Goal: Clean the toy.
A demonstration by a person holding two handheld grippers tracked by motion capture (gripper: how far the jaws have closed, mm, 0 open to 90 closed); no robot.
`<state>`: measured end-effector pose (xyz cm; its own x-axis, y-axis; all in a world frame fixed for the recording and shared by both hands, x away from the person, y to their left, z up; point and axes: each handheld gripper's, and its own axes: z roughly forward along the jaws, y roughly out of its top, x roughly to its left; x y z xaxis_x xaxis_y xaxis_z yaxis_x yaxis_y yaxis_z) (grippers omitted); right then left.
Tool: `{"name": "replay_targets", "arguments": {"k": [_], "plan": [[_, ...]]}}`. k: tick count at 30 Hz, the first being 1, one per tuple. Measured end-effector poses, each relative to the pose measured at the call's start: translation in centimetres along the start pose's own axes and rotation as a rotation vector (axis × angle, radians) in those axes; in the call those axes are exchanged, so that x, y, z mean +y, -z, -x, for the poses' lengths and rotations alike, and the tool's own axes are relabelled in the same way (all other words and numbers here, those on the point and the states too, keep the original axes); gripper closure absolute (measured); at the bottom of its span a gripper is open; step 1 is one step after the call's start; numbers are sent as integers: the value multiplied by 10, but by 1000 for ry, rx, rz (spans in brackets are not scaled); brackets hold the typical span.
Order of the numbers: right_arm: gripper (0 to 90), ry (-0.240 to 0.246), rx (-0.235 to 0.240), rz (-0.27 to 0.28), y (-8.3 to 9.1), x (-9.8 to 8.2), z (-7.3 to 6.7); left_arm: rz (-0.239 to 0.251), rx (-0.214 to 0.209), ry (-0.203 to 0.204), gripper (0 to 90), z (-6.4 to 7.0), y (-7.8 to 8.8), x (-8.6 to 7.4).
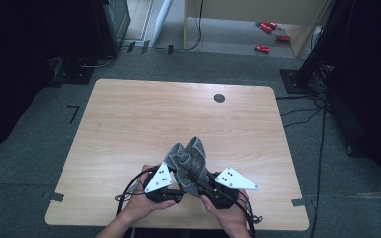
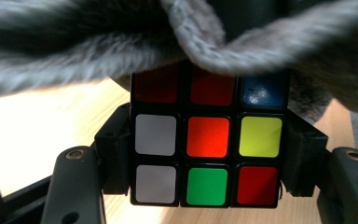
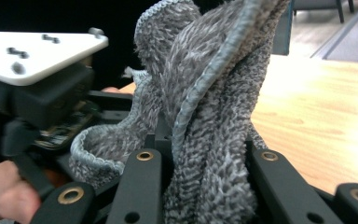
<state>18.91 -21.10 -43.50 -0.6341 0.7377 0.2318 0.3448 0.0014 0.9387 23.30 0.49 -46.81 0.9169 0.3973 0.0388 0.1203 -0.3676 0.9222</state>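
A puzzle cube (image 2: 207, 161) is clamped between the left gripper's (image 2: 207, 163) jaws. A grey towel (image 3: 209, 121) is pinched by the right gripper (image 3: 205, 182) and draped over the cube's top, above the wooden table (image 1: 129, 119).

floor: grey carpet (image 1: 25, 163) | furniture: light wooden table (image 1: 144, 119), wooden bench (image 1: 258, 12) behind | surroundings: dark

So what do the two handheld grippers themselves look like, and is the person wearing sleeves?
Both are black. The left gripper and the right gripper each carry a pale grey three-cornered plate on top, marked with small dark dots, and black cables trail from them toward the table's near edge. In the gripper views, the jaw linkages are matte black bars with brass-coloured pivot rings. No sleeves reach the visible forearms.
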Motion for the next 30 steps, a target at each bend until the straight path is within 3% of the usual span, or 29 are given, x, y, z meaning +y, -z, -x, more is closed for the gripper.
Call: {"name": "replay_targets", "arguments": {"k": [3,5,7,11,15,19,21,25,27,28,30], "plan": [[741,-11,-74,-21,0,-5,11,7,8,9,342,-3,2,0],[740,-32,-83,-28,1,-6,16,14,6,16,343,-4,3,0],[740,-30,-76,-23,2,-4,15,15,1,17,342,-3,2,0],[738,-12,-13,3,1,0,3,12,-5,3,343,0,1,0],[736,-7,-48,-1,1,-2,7,20,6,11,342,-3,4,1],[735,-58,-76,-15,3,-6,19,30,14,22,342,-6,6,1],[734,-68,-59,-8,3,-5,17,26,11,22,342,-5,5,1],[729,-16,17,11,2,0,0,15,3,6,342,-3,4,1],[729,-16,52,21,2,2,-1,24,4,8,342,-4,6,1],[730,-24,50,20,2,1,1,26,10,9,342,-5,7,2],[732,-35,1,9,2,-2,10,31,19,20,342,-8,10,2]]}}
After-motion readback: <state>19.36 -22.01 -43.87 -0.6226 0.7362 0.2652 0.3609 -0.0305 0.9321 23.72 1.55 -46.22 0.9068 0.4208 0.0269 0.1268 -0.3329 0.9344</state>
